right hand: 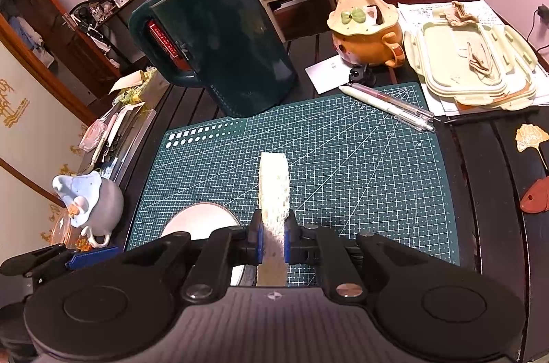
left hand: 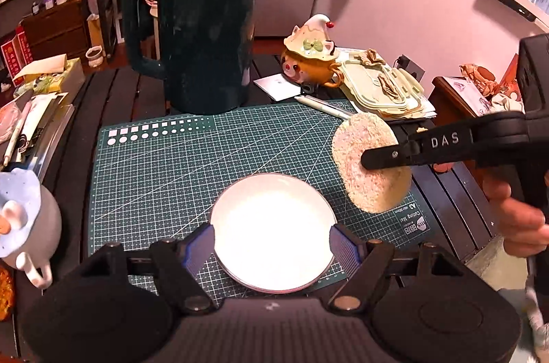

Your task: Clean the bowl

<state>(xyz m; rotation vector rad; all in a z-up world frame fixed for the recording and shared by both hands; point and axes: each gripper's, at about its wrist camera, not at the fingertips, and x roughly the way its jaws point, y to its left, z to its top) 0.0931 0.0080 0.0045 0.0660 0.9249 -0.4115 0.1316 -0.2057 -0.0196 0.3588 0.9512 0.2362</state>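
A shallow white bowl rests on the green cutting mat. My left gripper is wide open with a blue pad on each side of the bowl's rim; I cannot tell whether the pads touch it. My right gripper is shut on a round pale sponge, seen edge-on. In the left wrist view the sponge hangs above the mat, to the right of the bowl and clear of it. The bowl also shows in the right wrist view, lower left of the sponge.
A dark green kettle stands behind the mat. An orange lidded pot, stacked container lids and pens lie at the back right. A blue-grey mug sits left of the mat.
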